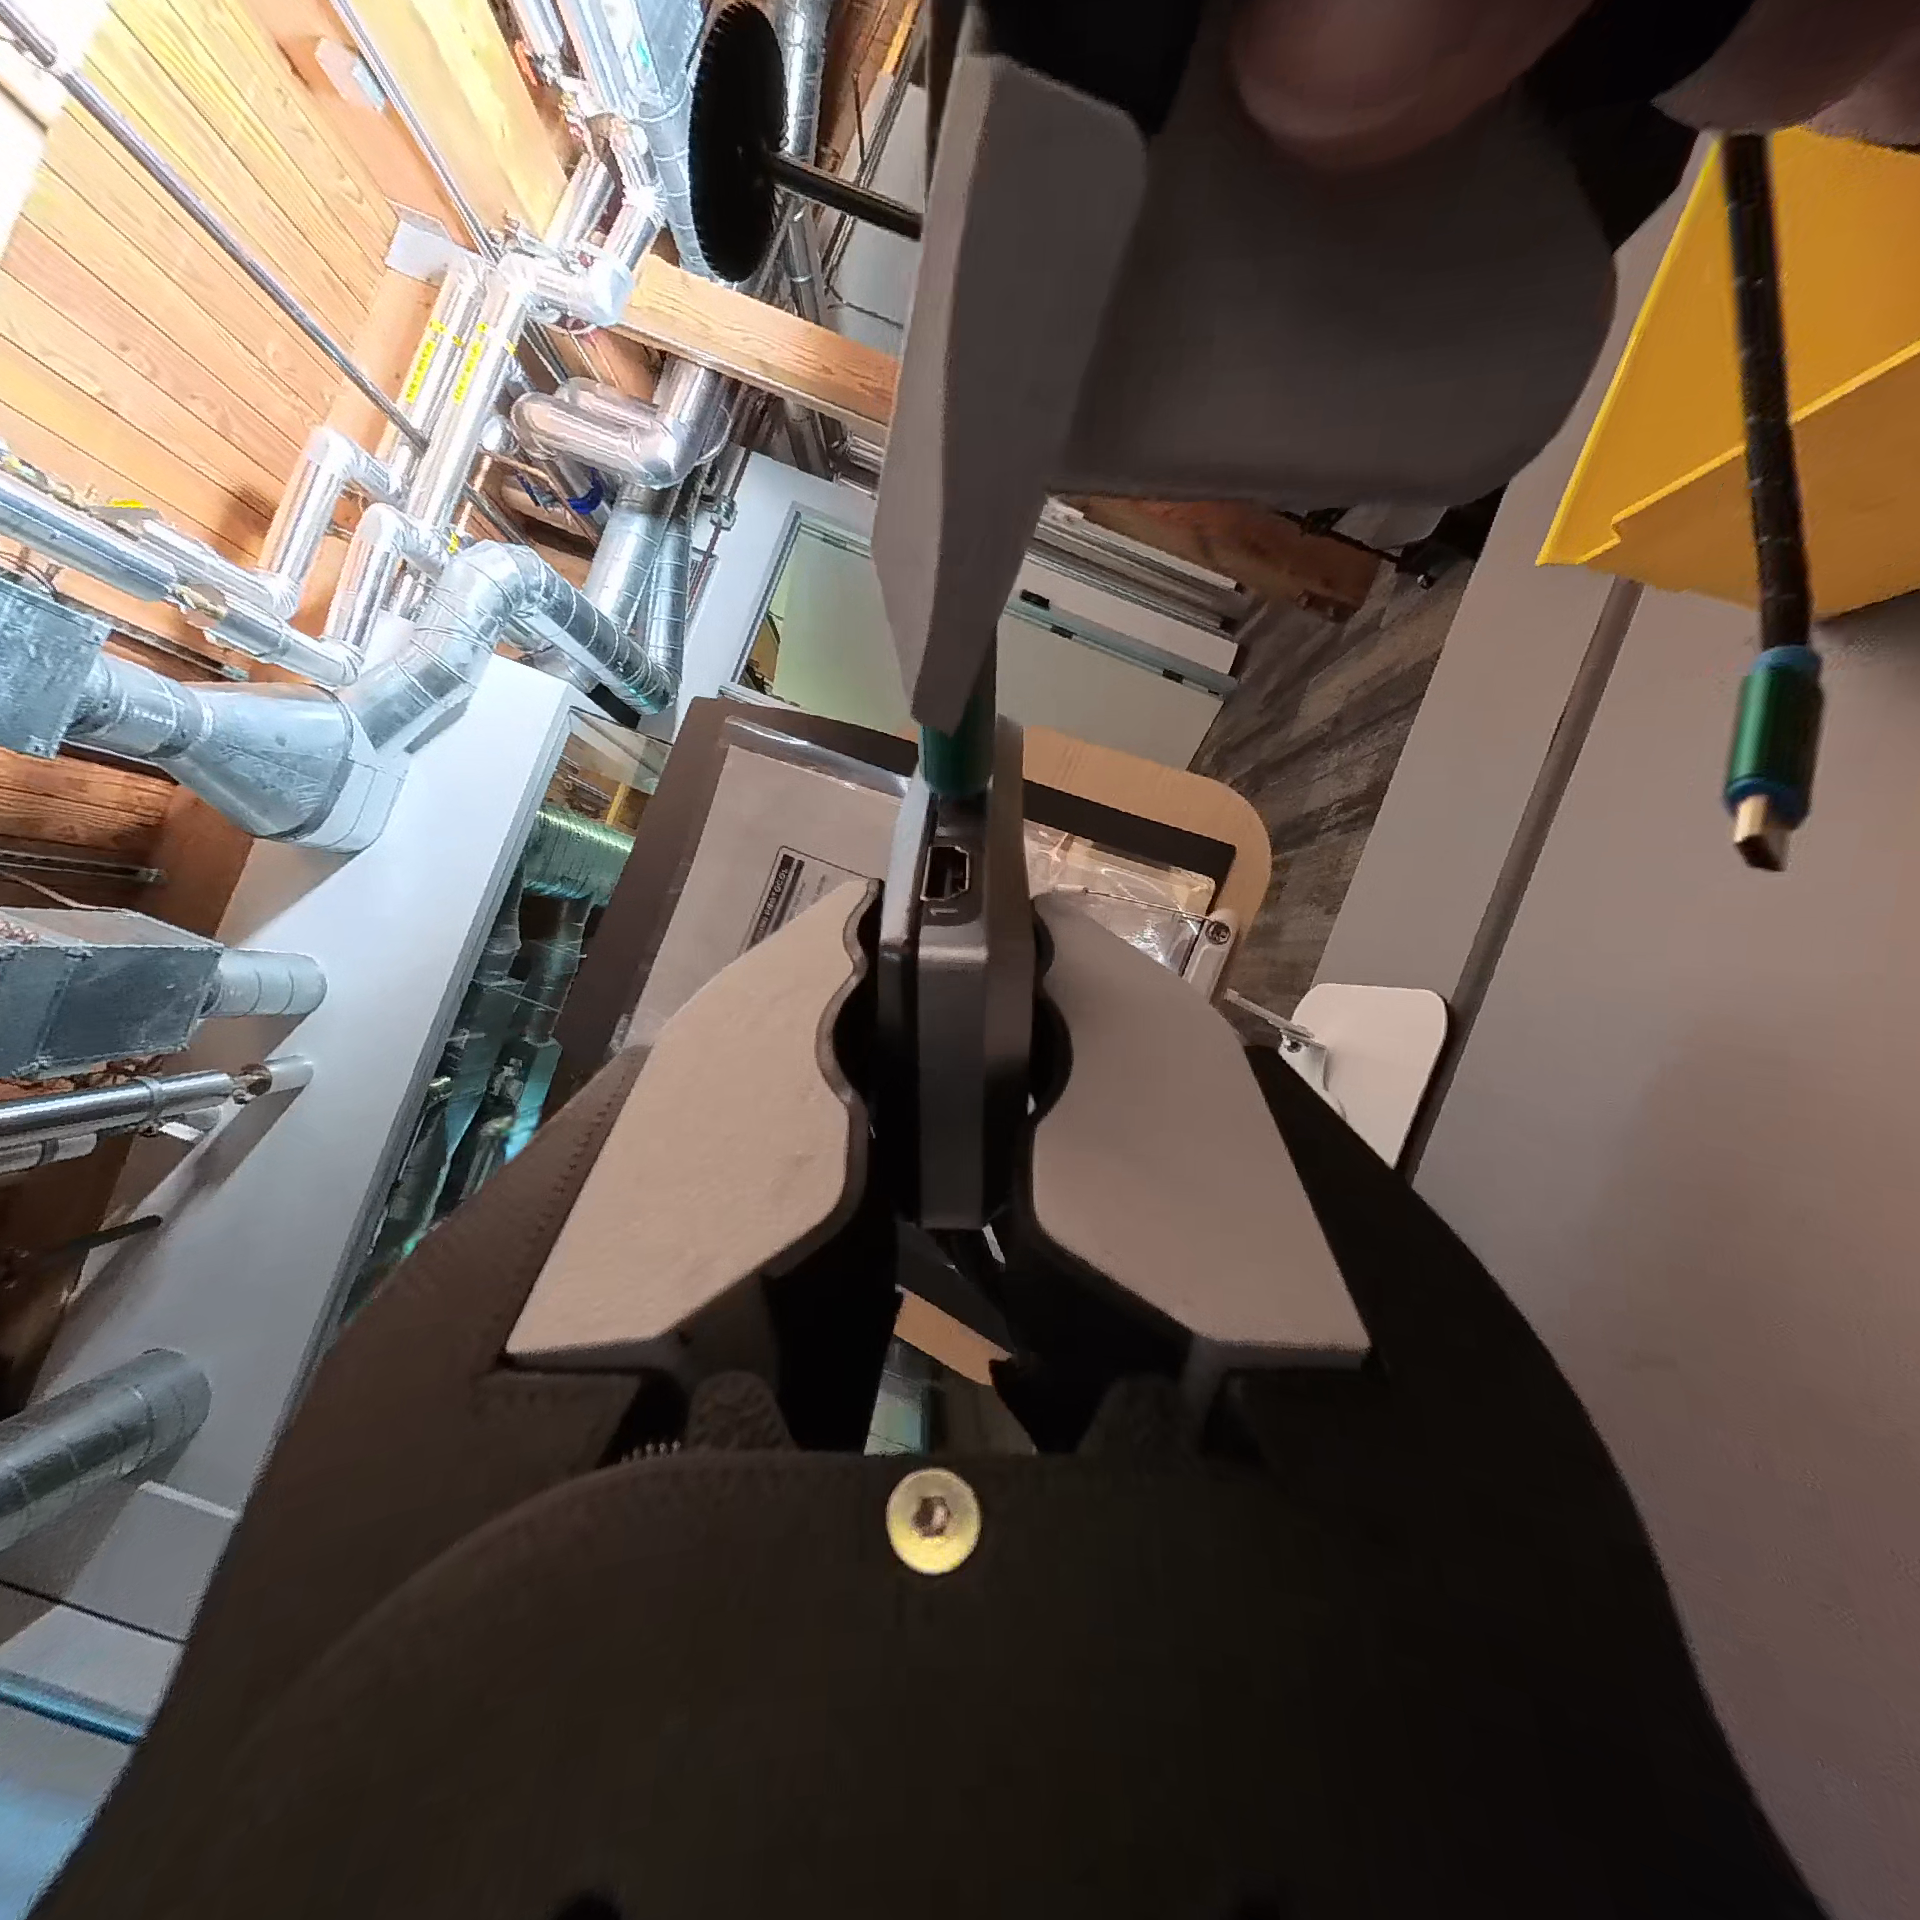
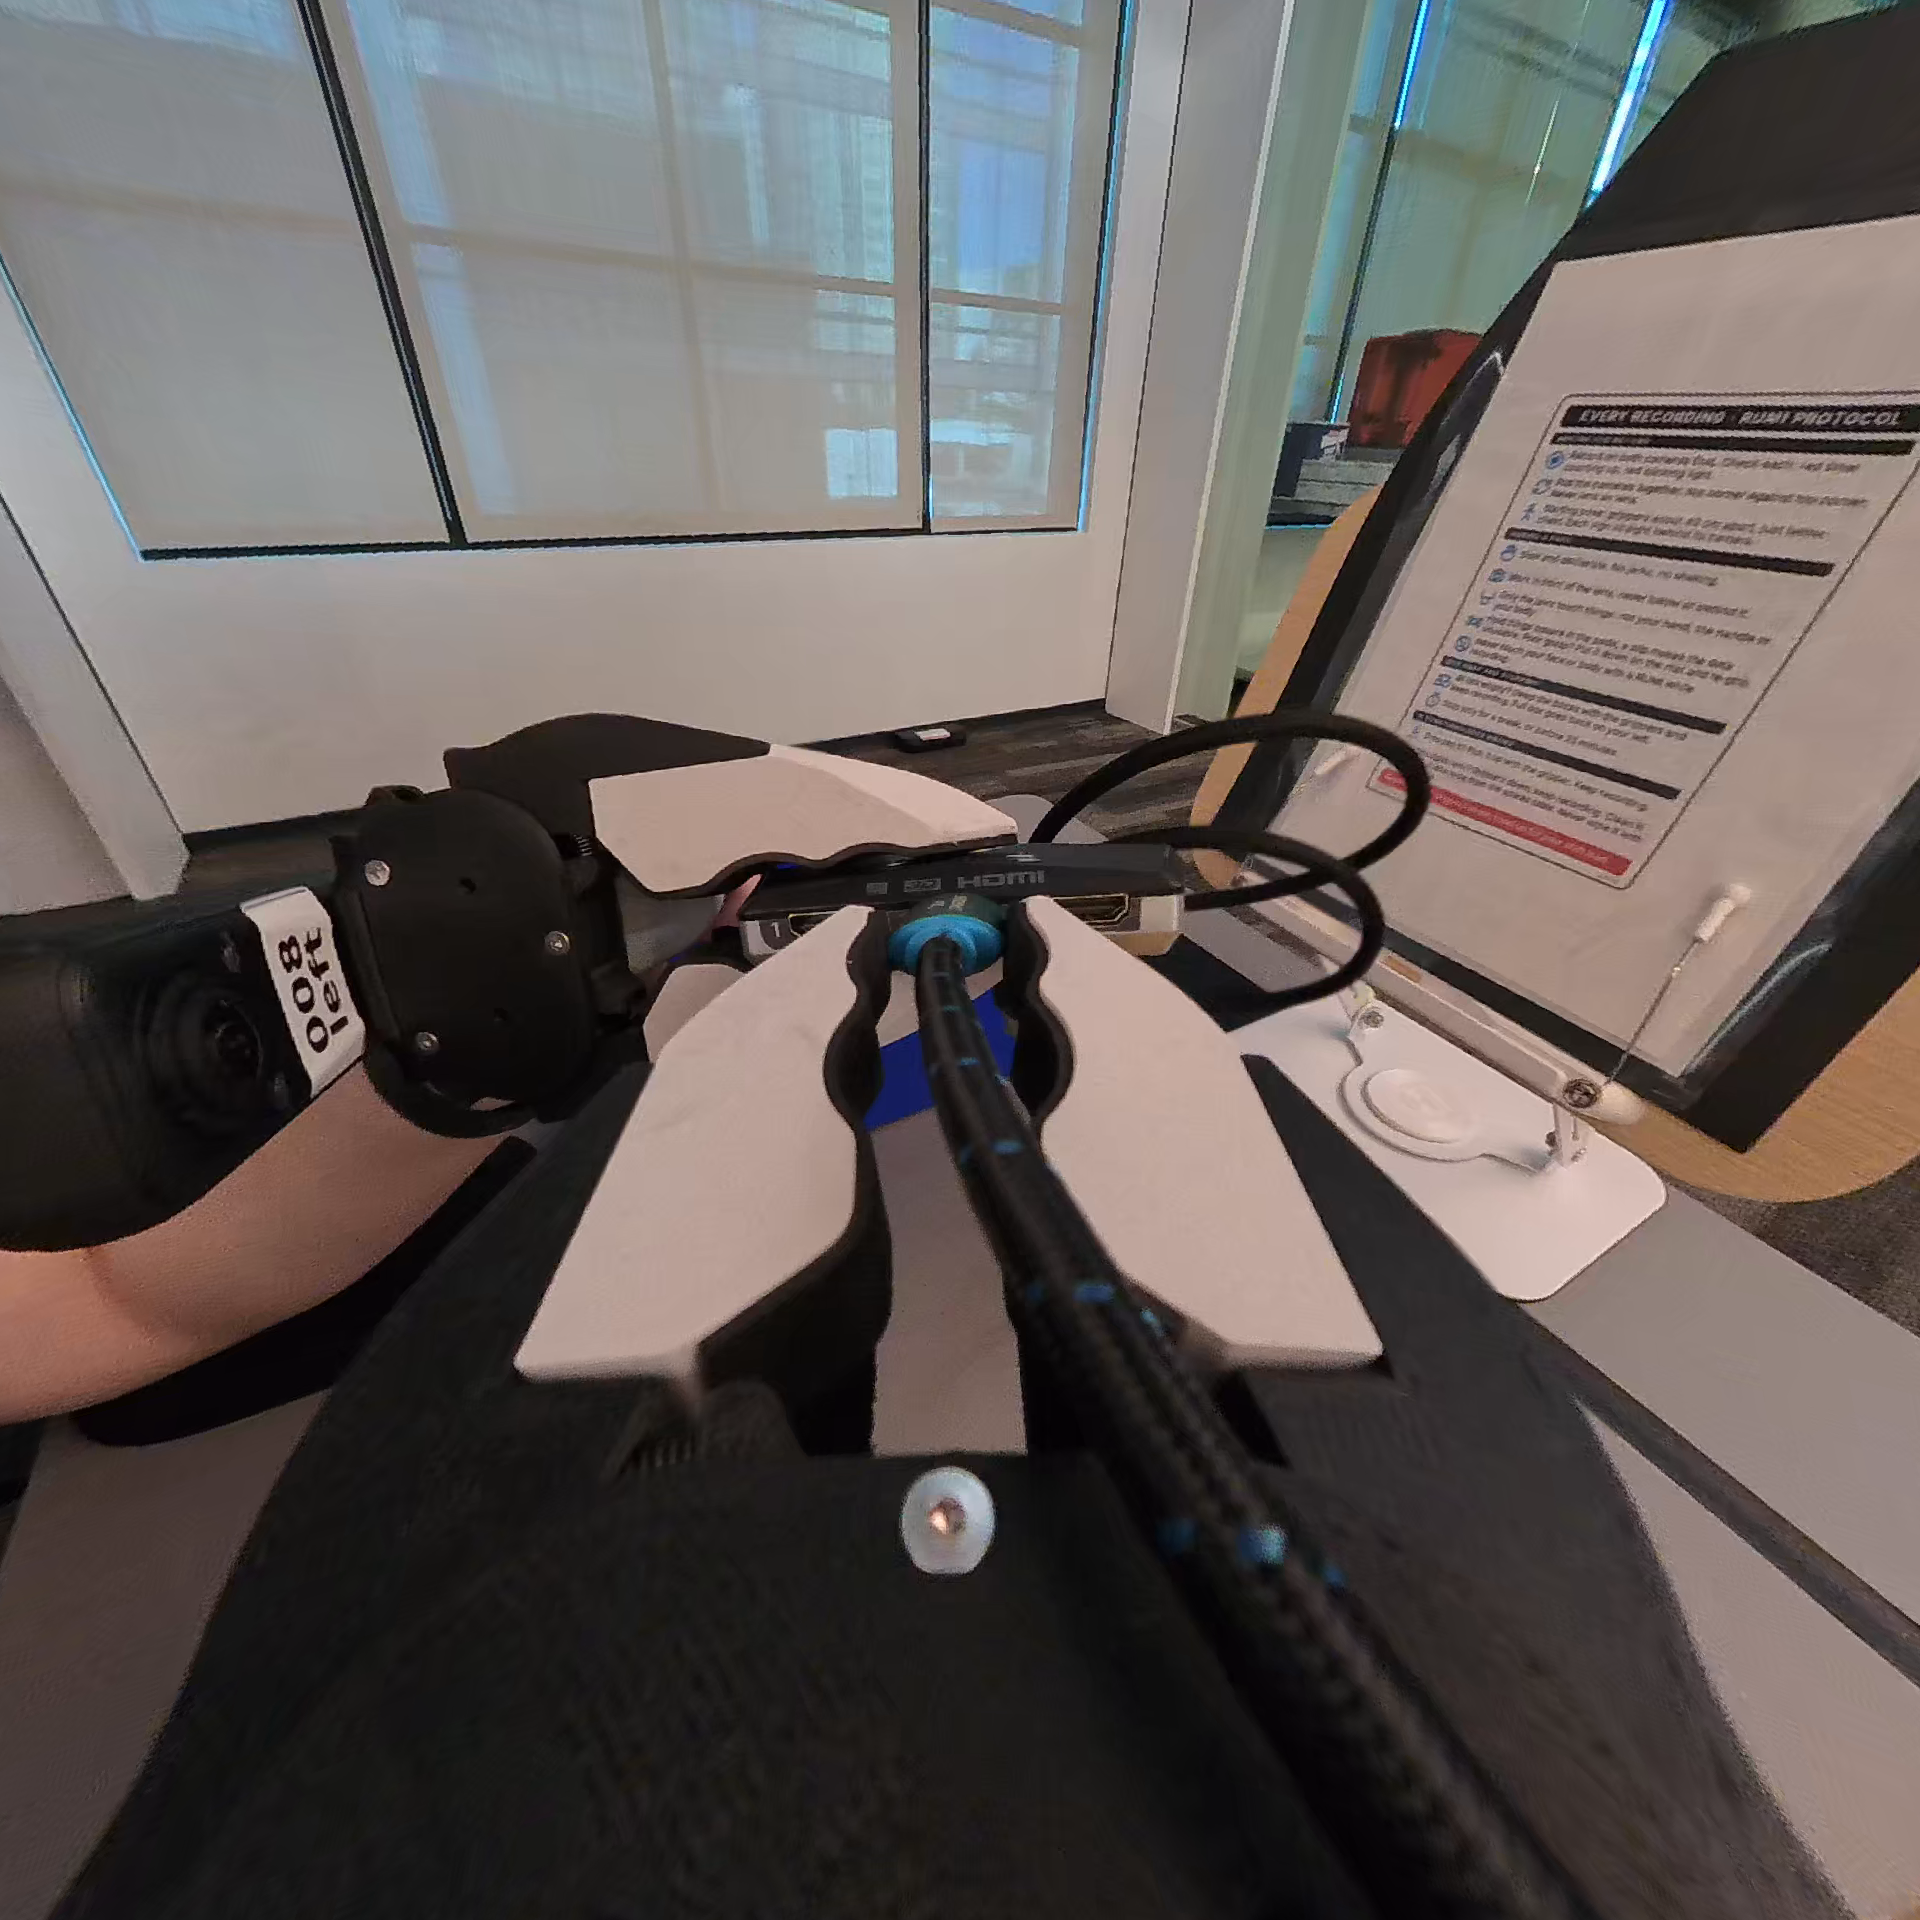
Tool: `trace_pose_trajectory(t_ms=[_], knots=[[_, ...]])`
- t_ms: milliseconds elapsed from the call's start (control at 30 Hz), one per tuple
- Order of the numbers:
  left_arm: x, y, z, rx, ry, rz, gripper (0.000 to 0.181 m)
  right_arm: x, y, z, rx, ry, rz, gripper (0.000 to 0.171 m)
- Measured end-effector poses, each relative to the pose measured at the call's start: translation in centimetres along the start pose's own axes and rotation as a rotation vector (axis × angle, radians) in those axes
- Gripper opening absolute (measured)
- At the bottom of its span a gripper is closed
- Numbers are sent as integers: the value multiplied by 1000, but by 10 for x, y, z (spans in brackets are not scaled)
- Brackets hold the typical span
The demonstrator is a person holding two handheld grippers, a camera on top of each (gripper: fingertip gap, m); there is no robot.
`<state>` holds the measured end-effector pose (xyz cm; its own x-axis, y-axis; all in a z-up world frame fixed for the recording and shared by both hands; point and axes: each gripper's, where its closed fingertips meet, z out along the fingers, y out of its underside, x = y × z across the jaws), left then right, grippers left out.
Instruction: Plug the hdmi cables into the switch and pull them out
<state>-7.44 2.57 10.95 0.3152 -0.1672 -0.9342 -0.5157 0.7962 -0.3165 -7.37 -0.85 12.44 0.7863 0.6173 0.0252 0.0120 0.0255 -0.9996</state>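
My left gripper (image 1: 951,935) is shut on the dark flat HDMI switch (image 1: 951,1039) and holds it in the air. In the right wrist view the switch (image 2: 1039,868) lies edge-on, with an empty port (image 2: 1101,909) on its right. My right gripper (image 2: 943,930) is shut on the green-blue plug (image 2: 940,925) of a black braided cable (image 2: 1091,1299). The plug sits against the switch's port side; I cannot tell how deep. In the left wrist view the plug (image 1: 956,764) meets the switch beside an empty port (image 1: 945,873). A second cable (image 1: 1766,436) hangs free, its green plug (image 1: 1771,748) bare.
A yellow bin (image 1: 1818,416) is at the upper right. A board with a printed sheet (image 2: 1610,623) stands on a white base (image 2: 1455,1195) on the grey table (image 2: 1766,1403). The switch's own black lead (image 2: 1299,831) loops behind it. A person's forearm (image 2: 156,1299) is at the left. Less than 4 cm separates the two grippers' tips.
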Motion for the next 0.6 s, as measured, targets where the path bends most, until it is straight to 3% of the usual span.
trace_pose_trajectory(t_ms=[167, 300, 367, 400, 533, 600], knots=[[3, 5, 4, -39, 37, -44, 22, 3, 0, 1, -28, 142, -115, 22], [-4, 13, 4, -100, 8, -33, 22, 2, -10, -5, 32, 127, -46, 23], [-9, 62, 6, -294, 30, -22, 22, 10, -41, -36, 171, 58, 100, 22], [-17, 77, 3, -297, 23, -49, 22, 16, -52, -53, 201, 49, 123, 22], [-67, 84, -22, -169, -44, -349, 21, 42, -60, -112, 44, 189, -10, 22], [-81, 82, -31, -141, -57, -403, 21, 41, -51, -138, -87, 191, 0, 22]])
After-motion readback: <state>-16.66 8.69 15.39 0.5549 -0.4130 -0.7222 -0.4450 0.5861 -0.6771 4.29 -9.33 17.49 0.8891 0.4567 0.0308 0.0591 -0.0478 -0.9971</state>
